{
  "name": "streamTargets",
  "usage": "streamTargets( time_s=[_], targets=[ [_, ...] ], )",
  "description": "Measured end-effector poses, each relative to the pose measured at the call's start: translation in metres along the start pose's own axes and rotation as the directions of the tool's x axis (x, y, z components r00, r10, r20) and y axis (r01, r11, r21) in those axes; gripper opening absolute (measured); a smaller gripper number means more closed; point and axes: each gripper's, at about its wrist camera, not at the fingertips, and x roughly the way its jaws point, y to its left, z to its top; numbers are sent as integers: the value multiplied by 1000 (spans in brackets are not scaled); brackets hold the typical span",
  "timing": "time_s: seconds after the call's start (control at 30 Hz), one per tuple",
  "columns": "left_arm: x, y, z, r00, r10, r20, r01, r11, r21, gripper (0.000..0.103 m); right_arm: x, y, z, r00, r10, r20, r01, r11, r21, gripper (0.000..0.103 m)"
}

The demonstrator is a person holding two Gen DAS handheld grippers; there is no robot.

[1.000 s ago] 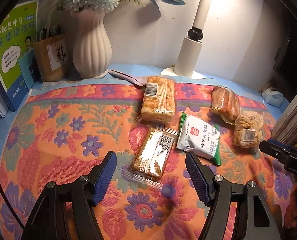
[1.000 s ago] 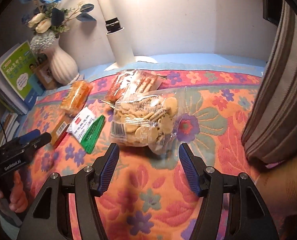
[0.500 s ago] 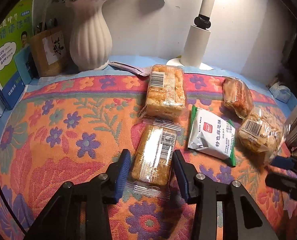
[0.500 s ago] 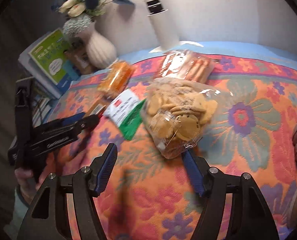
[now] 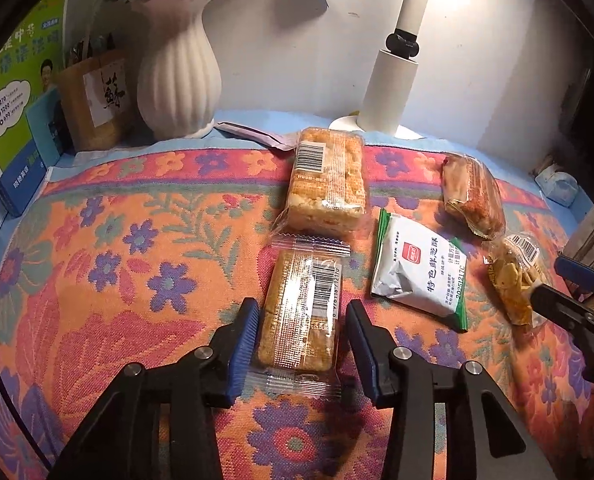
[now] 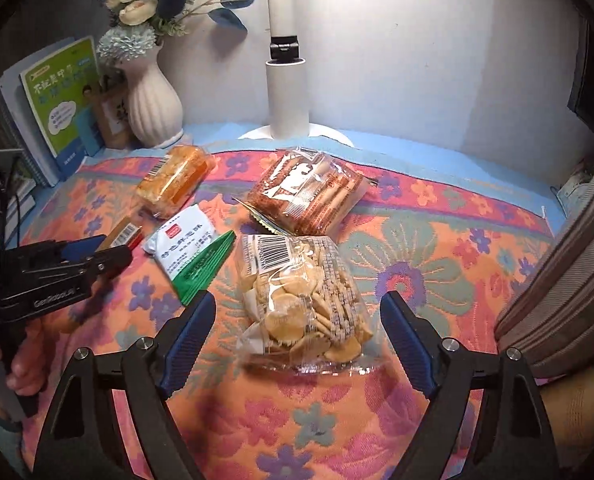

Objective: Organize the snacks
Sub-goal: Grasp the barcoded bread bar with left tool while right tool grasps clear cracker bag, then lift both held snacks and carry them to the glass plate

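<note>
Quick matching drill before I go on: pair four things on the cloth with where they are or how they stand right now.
Things:
1. biscuit bar
2. bag of round crackers
3. white and green packet
4. vase

Places:
A. at the back, beside the books
B. between the open fingers of the right gripper
C. lying free between the two grippers' snacks
D. between the nearly closed fingers of the left gripper

Pairs: 1-D, 2-B, 3-C, 4-A
</note>
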Motion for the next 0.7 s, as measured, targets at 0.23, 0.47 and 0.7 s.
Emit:
streamTargets(
  time_s=[0.23,0.47,0.7],
  targets=[
    [1,-8,-2,999,47,9,-47,998,33,39,20,-6,-6,999,43,-31,-42,998,42,79],
    [-5,-10,-3,998,56,39,-57,998,41,33,8,6,-14,999,44,-7,-45,999,-17,62],
    [-28,-17,-13,995,40,92,-45,998,48,33,-30,11,-41,992,122,-29,-122,993,10,61]
  ],
)
